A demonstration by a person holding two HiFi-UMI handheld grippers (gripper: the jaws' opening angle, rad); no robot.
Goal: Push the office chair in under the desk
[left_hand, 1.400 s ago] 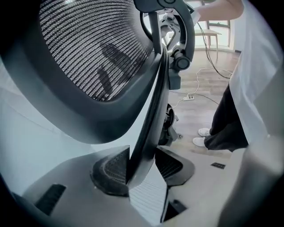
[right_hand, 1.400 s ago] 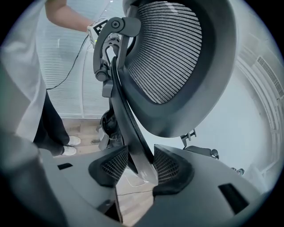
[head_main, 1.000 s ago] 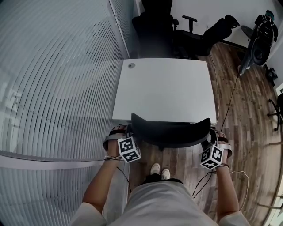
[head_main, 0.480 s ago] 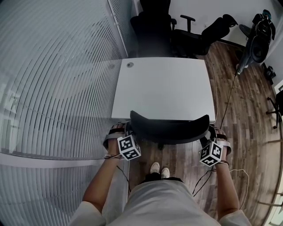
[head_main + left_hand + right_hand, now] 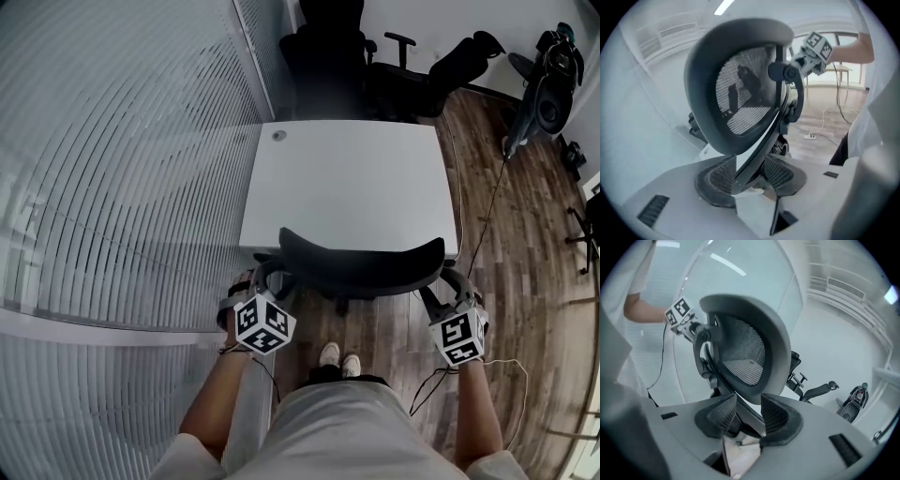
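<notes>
Sizing up the office chair (image 5: 361,274): hefty, likely rolls; push its stiff backrest (image 5: 740,89). Left tool (image 5: 749,164) just widened, right tool (image 5: 747,401) just narrowed, both agape and empty.

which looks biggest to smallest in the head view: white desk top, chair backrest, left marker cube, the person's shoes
1. white desk top
2. chair backrest
3. left marker cube, though it sits nearer the camera, which inflates it
4. shoes, even taken as a pair

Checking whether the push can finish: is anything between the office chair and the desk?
Nothing visible does. The backrest of the office chair sits at the near edge of the desk; the space beneath is hidden.
</notes>
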